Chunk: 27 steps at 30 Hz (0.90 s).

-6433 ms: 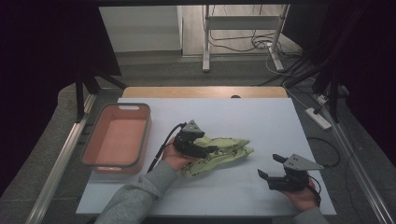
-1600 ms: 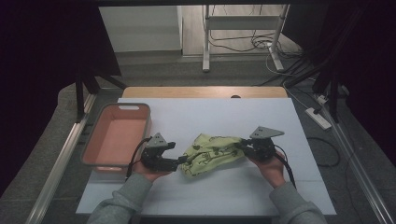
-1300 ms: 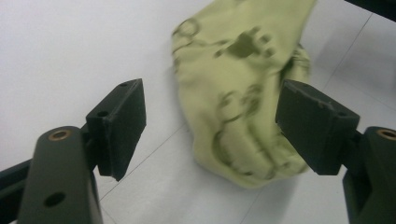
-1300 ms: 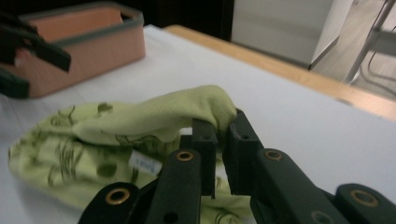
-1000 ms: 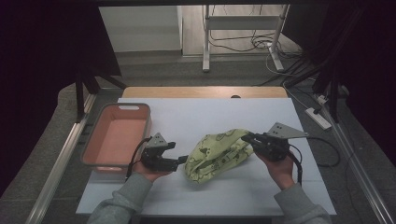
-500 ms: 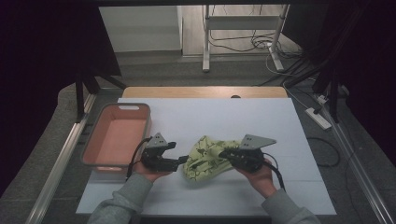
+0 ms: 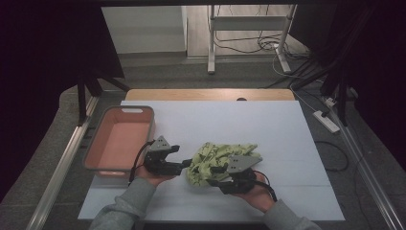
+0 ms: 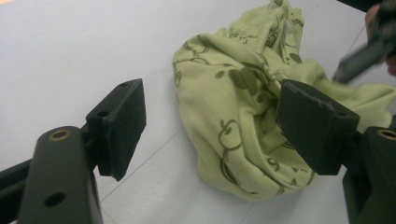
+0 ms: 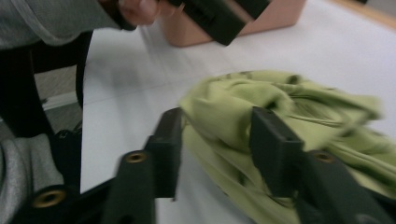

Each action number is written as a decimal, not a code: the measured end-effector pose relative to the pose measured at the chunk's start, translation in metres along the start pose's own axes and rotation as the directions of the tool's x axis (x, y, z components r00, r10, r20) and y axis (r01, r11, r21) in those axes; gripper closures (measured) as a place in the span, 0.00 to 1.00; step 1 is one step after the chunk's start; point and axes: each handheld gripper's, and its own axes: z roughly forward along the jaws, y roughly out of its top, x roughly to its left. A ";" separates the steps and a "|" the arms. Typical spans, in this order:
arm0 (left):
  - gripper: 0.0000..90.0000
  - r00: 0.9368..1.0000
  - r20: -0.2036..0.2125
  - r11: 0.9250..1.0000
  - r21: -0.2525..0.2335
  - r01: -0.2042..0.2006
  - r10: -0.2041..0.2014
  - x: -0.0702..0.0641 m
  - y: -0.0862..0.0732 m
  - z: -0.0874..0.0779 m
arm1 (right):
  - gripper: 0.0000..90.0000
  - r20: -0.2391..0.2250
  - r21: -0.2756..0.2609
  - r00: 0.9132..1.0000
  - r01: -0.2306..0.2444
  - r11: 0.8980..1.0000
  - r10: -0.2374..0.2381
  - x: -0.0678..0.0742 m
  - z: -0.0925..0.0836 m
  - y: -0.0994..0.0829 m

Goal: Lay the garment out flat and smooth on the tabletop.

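Observation:
A light green patterned cloth [image 7: 216, 154] lies bunched on the white table [image 7: 239, 120]. My left gripper [image 7: 185, 164] rests at the cloth's left edge, open, its jaws wide apart [image 8: 212, 116] and the cloth [image 8: 233, 107] just ahead of them. My right gripper [image 7: 212, 173] is low at the front of the bunch. Its jaws [image 9: 217, 122] have just been opening, and a fold of the cloth [image 9: 280, 107] sits loosely between them. In the left gripper view the right gripper [image 8: 369, 46] is blurred at the top right. A hand with the left gripper [image 9: 219, 14] is at the top of the right gripper view.
A pink tray [image 7: 149, 139] stands at the table's left side, close behind my left gripper, and its wall [image 9: 280, 14] rises at the far end of the right gripper view. The table's front edge is right under both hands. White table stretches behind and to the right.
My right gripper has carried the cloth's right end leftward and down over the rest, bunching it, and its jaws have parted. The left gripper has stayed put.

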 end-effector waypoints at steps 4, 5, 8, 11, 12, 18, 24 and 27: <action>0.28 1.000 0.002 1.000 0.003 -0.002 0.002 -0.001 0.000 0.001 | 0.52 0.051 -0.060 0.998 -0.022 0.998 0.025 -0.006 -0.028 -0.004; 0.28 1.000 0.002 1.000 0.004 -0.003 0.003 -0.001 0.000 0.001 | 0.52 0.068 -0.066 0.997 -0.025 0.998 0.029 -0.007 -0.033 -0.005; 0.28 1.000 0.002 1.000 0.004 -0.005 0.005 -0.002 0.001 0.002 | 0.50 0.158 -0.099 0.984 -0.062 0.993 0.078 -0.022 -0.051 -0.006; 0.28 1.000 0.002 1.000 0.005 -0.007 0.007 -0.002 0.001 0.003 | 0.47 0.211 -0.114 0.970 -0.094 0.989 0.117 -0.038 -0.056 -0.006; 0.28 1.000 0.003 1.000 0.005 -0.007 0.007 -0.002 0.002 0.003 | 0.47 0.227 -0.112 0.966 -0.099 0.989 0.122 -0.043 -0.056 -0.006; 0.27 1.000 0.003 1.000 0.006 -0.005 0.005 -0.002 0.001 0.003 | 0.45 0.263 -0.074 0.950 -0.156 0.985 0.170 -0.071 -0.042 -0.003; 0.27 1.000 0.001 1.000 0.005 -0.003 0.003 -0.002 0.001 0.002 | 0.44 0.251 -0.054 0.951 -0.175 0.983 0.183 -0.078 -0.032 -0.001; 0.27 1.000 -0.001 1.000 0.005 -0.004 0.004 -0.002 0.001 0.002 | 0.44 0.248 -0.048 0.948 -0.193 0.980 0.199 -0.082 -0.029 0.000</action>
